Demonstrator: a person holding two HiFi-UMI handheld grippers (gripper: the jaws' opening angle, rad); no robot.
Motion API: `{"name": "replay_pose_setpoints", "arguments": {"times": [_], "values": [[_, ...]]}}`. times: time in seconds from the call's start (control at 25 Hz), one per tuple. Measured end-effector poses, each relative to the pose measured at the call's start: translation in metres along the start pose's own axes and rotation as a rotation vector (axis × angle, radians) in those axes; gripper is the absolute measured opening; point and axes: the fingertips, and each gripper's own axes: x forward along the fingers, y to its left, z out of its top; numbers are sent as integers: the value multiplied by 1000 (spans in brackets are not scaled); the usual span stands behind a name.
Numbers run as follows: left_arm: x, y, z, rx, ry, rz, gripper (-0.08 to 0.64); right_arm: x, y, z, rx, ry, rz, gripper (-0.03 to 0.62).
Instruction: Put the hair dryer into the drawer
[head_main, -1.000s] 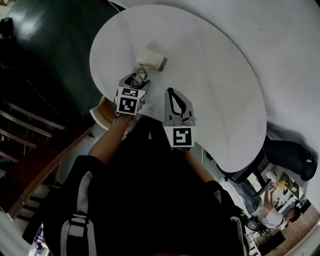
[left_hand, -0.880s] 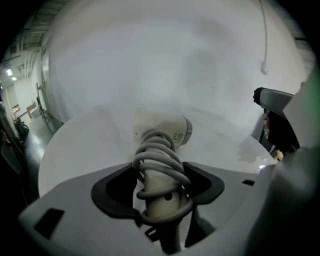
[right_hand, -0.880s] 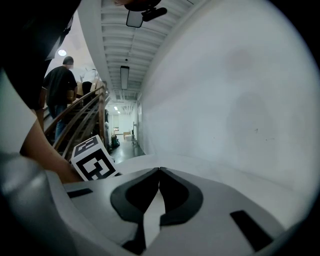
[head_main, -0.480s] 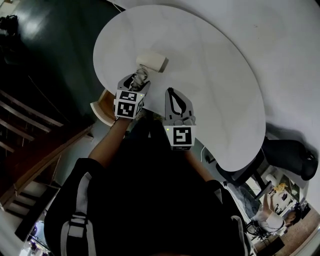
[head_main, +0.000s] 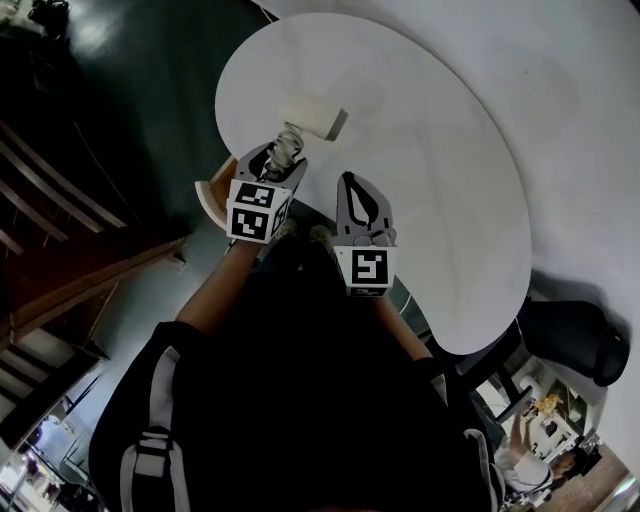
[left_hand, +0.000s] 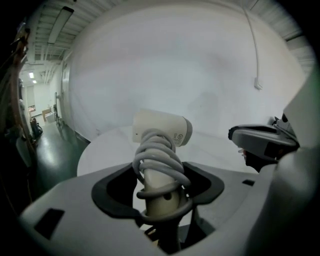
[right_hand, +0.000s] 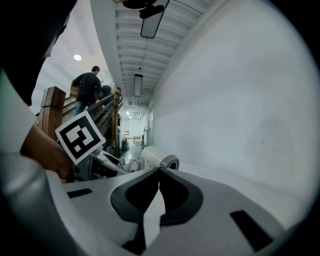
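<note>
Head view and the two gripper views, read left to right. At the far left, under the table's curved edge, is a pale-rimmed wooden piece (head_main: 211, 193). It may be the open drawer, but too little of it shows to be sure. At about two o'clock from it is the left gripper (head_main: 281, 158), its jaws clamped on the handle of the hair dryer (head_main: 312, 113). The pads bear partly on the cord (left_hand: 159, 156), which is wound in loose coils round that handle. The dryer's cream barrel sits at one o'clock from the jaws, over the white table (head_main: 440, 200) near its rim, and appears to hang clear of the surface. At about four o'clock from the left gripper is the right gripper (head_main: 348, 183). Its fingers are pressed together on nothing, and it lends no support. Hazards, as judged from this arrangement: the grip sits low on the handle and the heavy barrel is well above it, so the dryer could swing or twist in the jaws when it is tilted. The coils under the pads may roll or slip and loosen the hold. A loop that comes free could catch on the table rim or the drawer's front. Carried toward eight o'clock, the barrel could knock the table's edge if it is brought down too soon.
</note>
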Motion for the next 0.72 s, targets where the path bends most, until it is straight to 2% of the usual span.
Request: {"name": "replay_pose_setpoints", "arguments": {"times": [0.4,0.72], "values": [[-55,17,-3,-58,-79,102,281,6,31,11,-51,-31,110,21],[-85,41,-20,-110,-96,188,281,16,58,15,-86,27,204,21]]}}
